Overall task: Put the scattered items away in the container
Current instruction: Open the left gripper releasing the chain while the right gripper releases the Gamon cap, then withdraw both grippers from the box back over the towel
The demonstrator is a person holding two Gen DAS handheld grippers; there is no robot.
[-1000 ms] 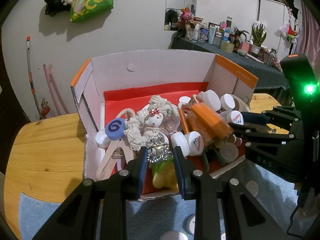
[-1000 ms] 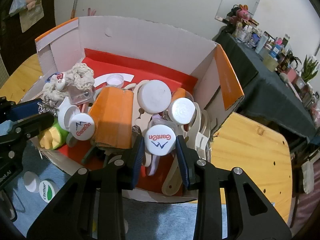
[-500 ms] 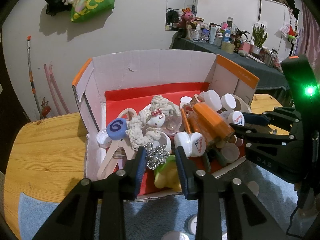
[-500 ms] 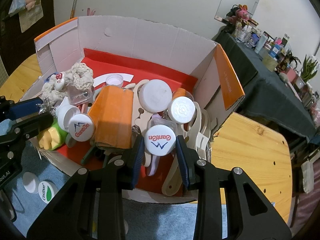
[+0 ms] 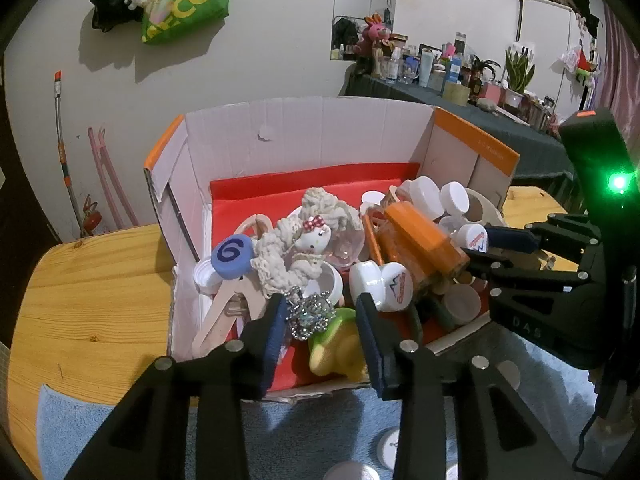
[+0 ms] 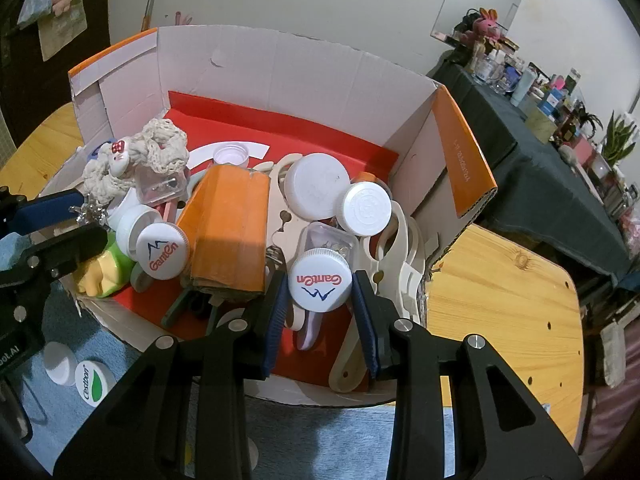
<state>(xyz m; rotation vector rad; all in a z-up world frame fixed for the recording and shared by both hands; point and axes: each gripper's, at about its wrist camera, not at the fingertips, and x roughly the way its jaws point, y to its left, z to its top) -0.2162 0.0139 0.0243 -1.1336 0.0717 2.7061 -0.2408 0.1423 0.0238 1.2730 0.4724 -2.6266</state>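
A cardboard box with a red lining stands on the table, full of caps, a crocheted doll, an orange pack and wooden pieces. My left gripper hangs over the box's near left corner and its jaws are opening. A sparkly rhinestone trinket lies between them on a yellow-green toy, against the left pad only. My right gripper is shut on a white GanTen cap above the box's near right part.
The box sits on a blue towel over a wooden table. Loose caps lie on the towel near the box front, among them a green-logo cap. A dark-clothed table crowded with bottles stands behind on the right.
The left jaws have spread apart and let go of the sparkly trinket, which now rests on the yellow-green toy. The right gripper and its cap have not moved.
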